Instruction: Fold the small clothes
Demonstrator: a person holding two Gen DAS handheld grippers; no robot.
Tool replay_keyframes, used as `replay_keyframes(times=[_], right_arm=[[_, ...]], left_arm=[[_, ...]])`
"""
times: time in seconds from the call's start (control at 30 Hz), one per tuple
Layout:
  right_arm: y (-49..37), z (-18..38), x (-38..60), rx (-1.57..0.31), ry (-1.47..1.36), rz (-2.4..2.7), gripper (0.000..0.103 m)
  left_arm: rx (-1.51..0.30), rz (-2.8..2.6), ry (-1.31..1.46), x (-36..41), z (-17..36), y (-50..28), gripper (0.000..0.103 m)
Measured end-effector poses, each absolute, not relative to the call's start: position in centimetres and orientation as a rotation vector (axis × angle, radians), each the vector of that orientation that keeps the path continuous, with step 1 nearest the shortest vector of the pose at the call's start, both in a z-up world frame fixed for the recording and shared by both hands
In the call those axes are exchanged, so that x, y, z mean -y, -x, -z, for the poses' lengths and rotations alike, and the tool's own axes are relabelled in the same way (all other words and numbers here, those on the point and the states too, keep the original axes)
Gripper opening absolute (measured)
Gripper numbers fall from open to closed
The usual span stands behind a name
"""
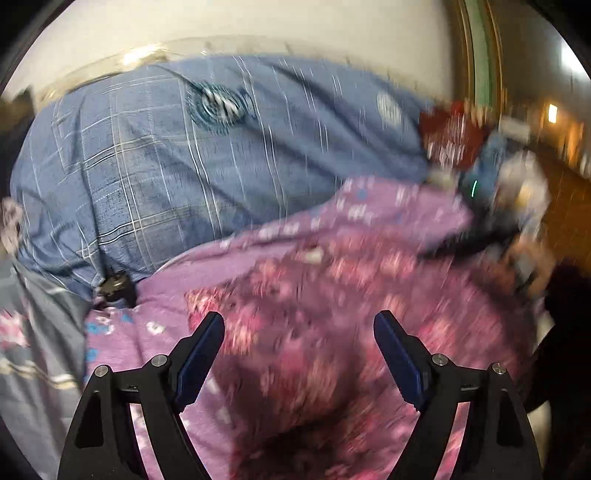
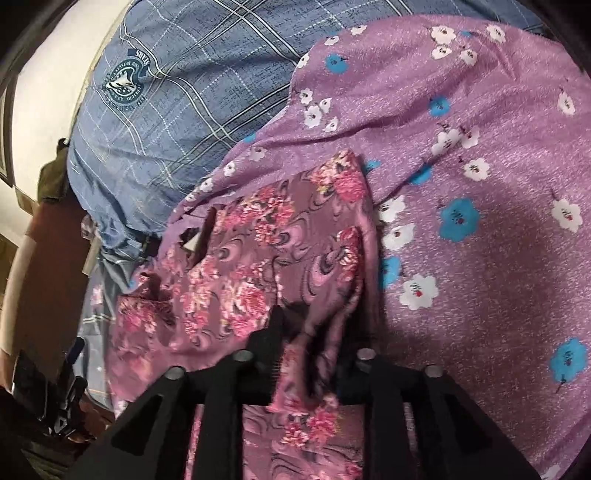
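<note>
Left claw point(image 1: 299, 325) open wide, black fingers point(image 1: 205, 347) with blue pads apart, nothing between them. Held above dark pink floral garment point(image 1: 314, 325), not touching. Garment lying on lilac sheet with white and blue flowers point(image 1: 369, 210). Behind, large blue checked pillow with round printed emblem point(image 1: 147, 166), touching sheet's far edge. Small black object point(image 1: 116, 286) at pillow's lower corner. Grey striped fabric point(image 1: 33, 332) at left edge. Red item point(image 1: 448, 133) far right, heavily blurred; identity unclear. Cream wall point(image 1: 258, 26) beyond.
</note>
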State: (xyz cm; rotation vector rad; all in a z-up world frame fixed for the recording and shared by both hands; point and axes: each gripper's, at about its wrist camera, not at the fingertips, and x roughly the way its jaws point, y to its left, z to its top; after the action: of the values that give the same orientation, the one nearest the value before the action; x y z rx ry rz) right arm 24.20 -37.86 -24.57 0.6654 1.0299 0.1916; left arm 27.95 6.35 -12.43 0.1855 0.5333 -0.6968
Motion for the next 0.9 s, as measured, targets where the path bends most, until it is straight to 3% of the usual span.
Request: replay_keyframes(times=[0.1, 0.23, 0.3, 0.37, 0.43, 0.47, 0.53, 0.6, 0.9], right_arm=[[-24.3, 24.6, 37.5, -1.029, -0.661, -0.189, 0.038], [-24.5, 24.6, 37.0, -1.028, -0.643, -0.177, 0.038], [-24.5, 24.6, 36.9, -1.026, -0.644, -0.171, 0.038], [-24.6, 24.7, 36.9, -1.023, -0.642, -0.171, 0.038], [-24.6, 24.6, 36.6, -1.021, -0.614, -0.166, 0.035], [-24.5, 24.5, 36.4, -1.021, -0.584, -0.152, 0.032], [-24.4, 24.4, 36.1, -1.018, -0.545, -0.133, 0.017], [-24.2, 23.8, 36.1, -0.998, -0.516, -0.107, 0.006], [-23.3, 20.2, 34.0, -0.818, -0.452, -0.201, 0.006]], left_arm=[[-0.588, 0.626, 0.006, -7.3, 12.0, -31.3, 0.085], [-0.837, 0.424, 0.133, -7.1, 16.1, -38.0, 0.083], [-0.939, 0.383, 0.152, -5.7, 18.0, -41.0, 0.070], [-0.975, 0.392, 0.169, -4.4, 19.1, -43.0, 0.043], [-0.972, 0.391, 0.140, -2.4, 19.3, -43.9, 0.028], [-0.971, 0.381, 0.111, -1.4, 19.4, -44.3, 0.021], [-0.965, 0.344, 0.089, -1.2, 19.9, -44.7, 0.015], [-0.956, 0.311, 0.120, -1.4, 19.9, -44.9, 0.013], [-0.921, 0.235, 0.154, -4.7, 20.3, -41.9, 0.012]])
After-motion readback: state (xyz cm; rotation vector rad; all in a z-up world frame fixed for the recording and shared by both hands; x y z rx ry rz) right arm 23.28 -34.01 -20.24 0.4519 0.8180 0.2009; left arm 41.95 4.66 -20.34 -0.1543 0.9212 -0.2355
